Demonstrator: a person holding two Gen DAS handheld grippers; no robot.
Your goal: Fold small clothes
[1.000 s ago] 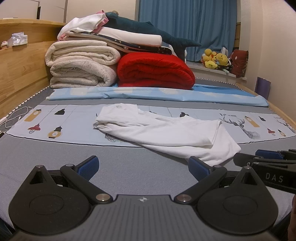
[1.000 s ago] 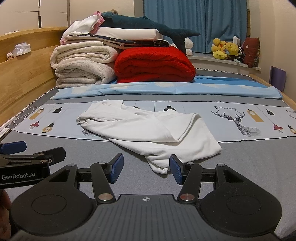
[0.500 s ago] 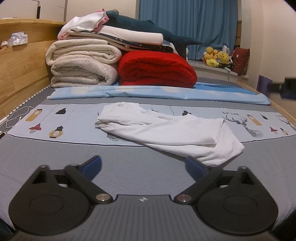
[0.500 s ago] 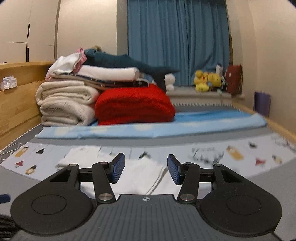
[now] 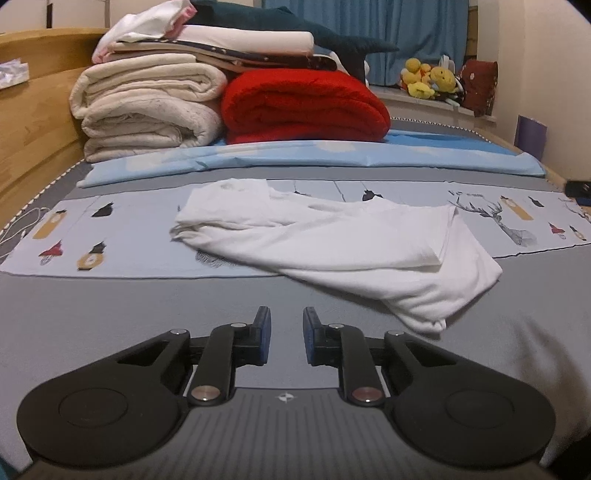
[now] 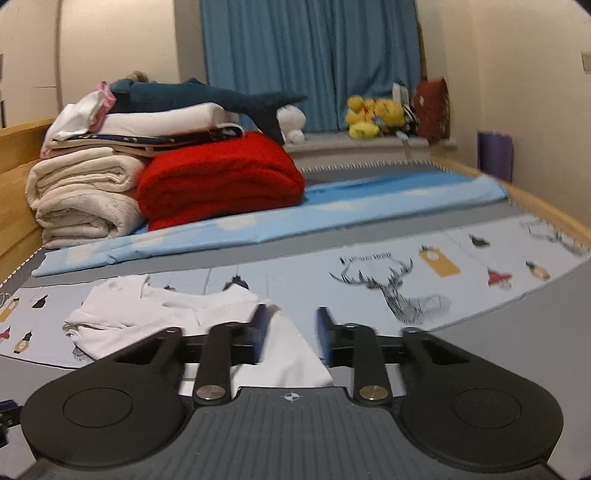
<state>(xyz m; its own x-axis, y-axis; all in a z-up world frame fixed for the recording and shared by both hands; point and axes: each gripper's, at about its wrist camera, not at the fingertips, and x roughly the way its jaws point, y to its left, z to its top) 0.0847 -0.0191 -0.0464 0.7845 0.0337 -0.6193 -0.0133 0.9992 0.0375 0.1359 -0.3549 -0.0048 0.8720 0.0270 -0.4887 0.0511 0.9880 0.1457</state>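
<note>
A: Where is the crumpled white cotton garment (image 5: pixel 332 243) lying?
B: On the grey bedsheet (image 5: pixel 110 306), in front of the folded red fleece blanket (image 5: pixel 303 107).
A: And the left gripper (image 5: pixel 286 332)?
B: Its jaws are closing, narrow, nothing between them, short of the garment.
A: The right gripper (image 6: pixel 290 332)?
B: Closing too, hovering over the garment's near edge, not gripping it.

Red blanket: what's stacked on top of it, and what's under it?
On the red blanket rests one end of folded cream and dark patterned bedding, a plush shark above. Under it lies a light-blue sheet; whatever it covers is hidden.
</note>
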